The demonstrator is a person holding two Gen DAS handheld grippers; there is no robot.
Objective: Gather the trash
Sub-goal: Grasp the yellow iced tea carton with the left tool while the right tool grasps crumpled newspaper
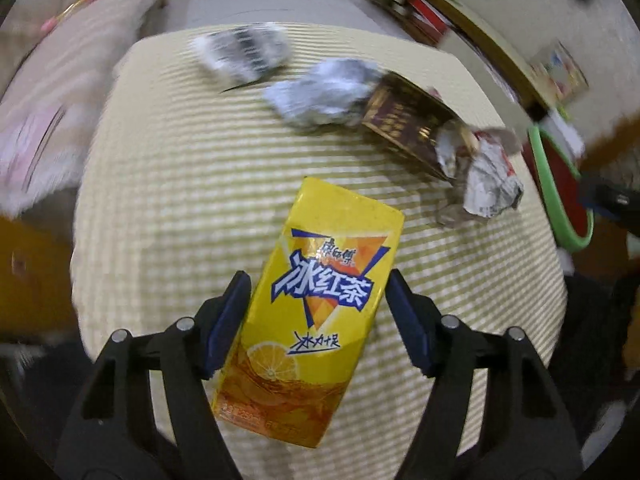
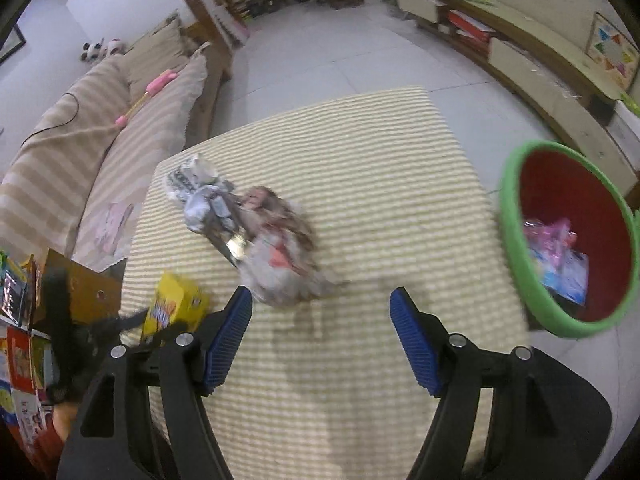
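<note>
Yellow tea carton (image 1: 316, 312) sits between the left gripper (image 1: 318, 320)'s parted jaws; contact unclear.

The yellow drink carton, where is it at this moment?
In the left wrist view the yellow drink carton lies on the striped table between the left gripper pads, nearer than the crumpled paper.

Left gripper (image 1: 316, 312) jaws seemingly not yet clamped; right gripper (image 2: 320, 332) jaws apart.
</note>
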